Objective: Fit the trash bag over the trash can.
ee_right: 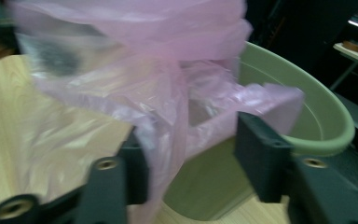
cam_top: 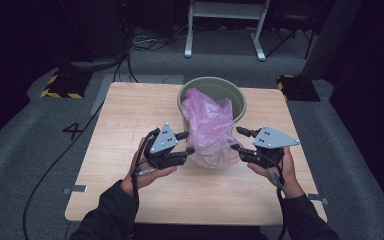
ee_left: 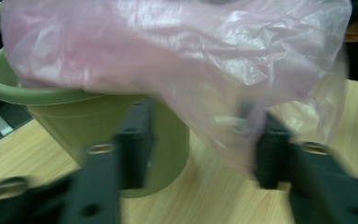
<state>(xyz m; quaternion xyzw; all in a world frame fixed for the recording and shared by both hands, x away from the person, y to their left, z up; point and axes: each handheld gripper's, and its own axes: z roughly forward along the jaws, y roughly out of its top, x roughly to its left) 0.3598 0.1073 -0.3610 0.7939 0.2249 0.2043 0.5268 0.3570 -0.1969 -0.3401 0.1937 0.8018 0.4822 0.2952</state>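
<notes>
A green round bin (cam_top: 200,83) stands at the table's far middle. A pink plastic bag (cam_top: 207,125) sits in it and spills over its near rim down onto the wooden table (cam_top: 130,115). My left gripper (cam_top: 188,142) is at the bag's left side and my right gripper (cam_top: 236,139) at its right side. In the left gripper view the gripper (ee_left: 200,126) has its jaws apart, with loose bag film (ee_left: 191,56) and the bin wall (ee_left: 65,116) between them. The right gripper (ee_right: 196,135) also stands open, with bag film (ee_right: 144,84) hanging by its left jaw in front of the bin (ee_right: 326,126).
Yellow-and-black striped blocks (cam_top: 60,85) (cam_top: 295,86) sit on the floor beyond the table's far corners. A white metal frame (cam_top: 225,25) stands behind, with cables (cam_top: 145,42) on the floor. Bare tabletop lies left and right of the bin.
</notes>
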